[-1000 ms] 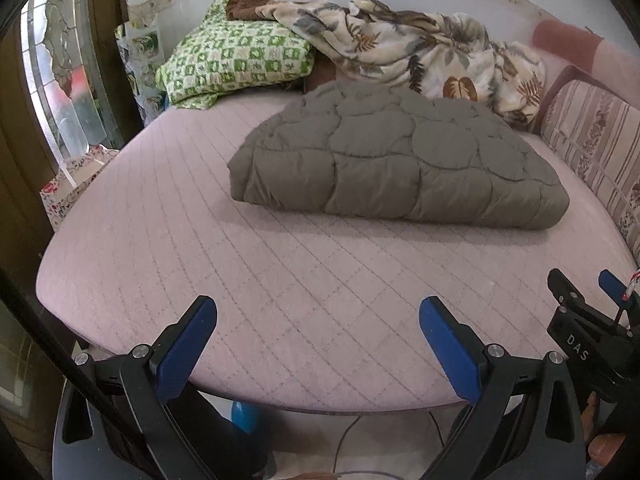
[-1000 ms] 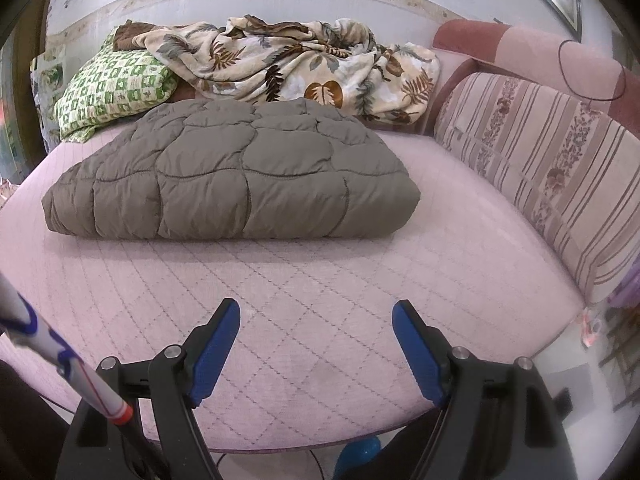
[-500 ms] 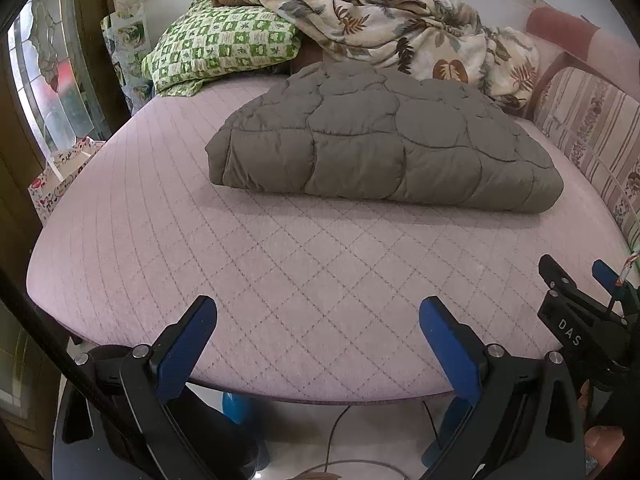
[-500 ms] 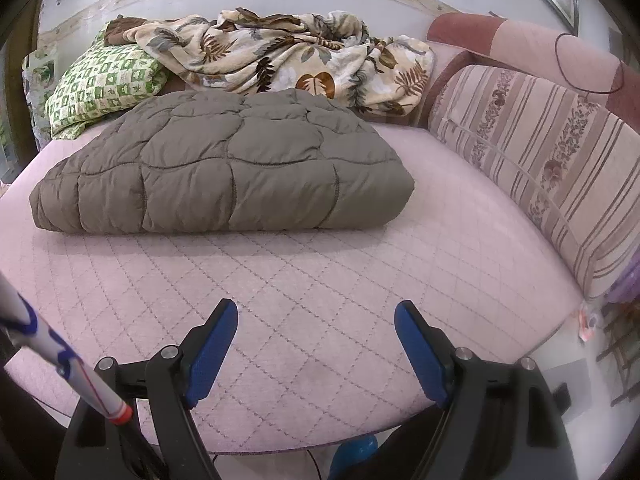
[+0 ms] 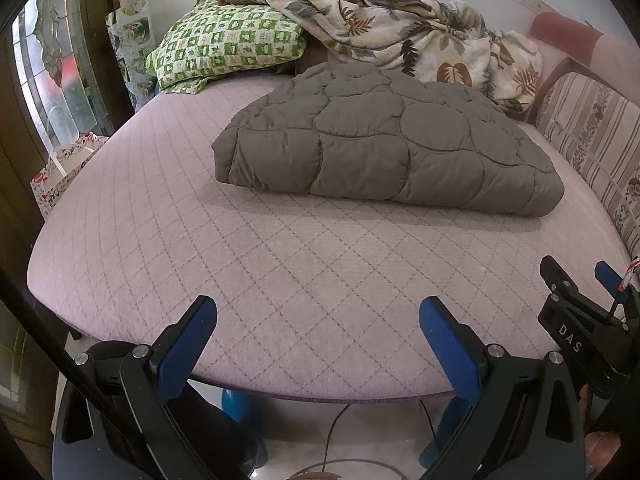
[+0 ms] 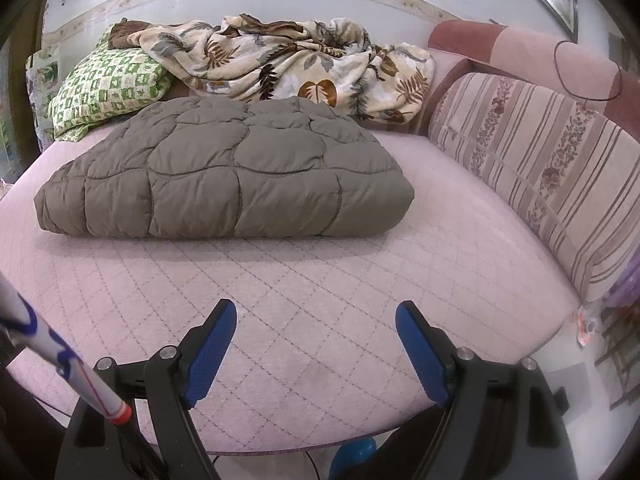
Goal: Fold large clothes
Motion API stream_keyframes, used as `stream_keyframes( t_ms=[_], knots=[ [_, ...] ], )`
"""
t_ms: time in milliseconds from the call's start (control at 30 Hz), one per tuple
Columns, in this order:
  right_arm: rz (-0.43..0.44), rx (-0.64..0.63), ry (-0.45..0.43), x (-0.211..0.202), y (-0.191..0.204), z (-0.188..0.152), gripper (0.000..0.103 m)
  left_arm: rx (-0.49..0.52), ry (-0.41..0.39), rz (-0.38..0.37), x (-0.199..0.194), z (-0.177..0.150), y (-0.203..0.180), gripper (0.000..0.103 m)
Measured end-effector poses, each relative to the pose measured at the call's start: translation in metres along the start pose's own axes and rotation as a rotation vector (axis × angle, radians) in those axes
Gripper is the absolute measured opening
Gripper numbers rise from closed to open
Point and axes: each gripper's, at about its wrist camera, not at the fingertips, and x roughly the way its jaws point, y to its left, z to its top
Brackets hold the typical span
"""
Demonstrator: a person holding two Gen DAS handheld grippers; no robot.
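Hovering off the pink quilted mattress (image 5: 304,264): left gripper (image 5: 318,332), right gripper (image 6: 316,336), both wide apart, holding nothing. Folded grey-brown padded garment (image 6: 224,184) lies mid-bed, seemingly finished.

Folded grey quilted garment (image 6: 224,176) on bed (image 6: 320,280)

Folded quilt (image 6: 224,184) on my bed (image 6: 320,300), pillow (image 6: 104,88) behind-left, blanket (image 6: 288,64) behind it, cushion (image 6: 540,168) along right side.

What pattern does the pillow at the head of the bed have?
The pillow has a green and cream check; the left wrist view shows it best.
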Motion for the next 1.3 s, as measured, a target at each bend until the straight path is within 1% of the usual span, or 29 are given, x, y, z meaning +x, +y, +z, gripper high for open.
stream_keyframes(
  t_ms=[233, 433, 1067, 1167, 1300],
  knots=[
    [-0.001, -0.002, -0.004, -0.003, 0.002, -0.001, 0.086, -0.006, 0.020, -0.005, 0.003, -0.001, 0.001, 0.101],
    [-0.009, -0.011, -0.026, -0.008, 0.003, 0.000, 0.088, -0.005, 0.025, -0.012, 0.003, -0.003, 0.000, 0.101],
    [0.000, -0.012, -0.043, -0.011, 0.004, -0.001, 0.089, -0.006, 0.041, -0.015, 0.006, -0.005, -0.001, 0.101],
    [0.002, -0.009, -0.047, -0.011, 0.004, -0.001, 0.089, -0.004, 0.032, -0.009, 0.005, -0.005, -0.001, 0.101],
    [0.013, 0.002, -0.070, -0.014, 0.003, 0.001, 0.089, -0.001, -0.020, 0.027, 0.000, -0.003, 0.001, 0.101]
  ],
)
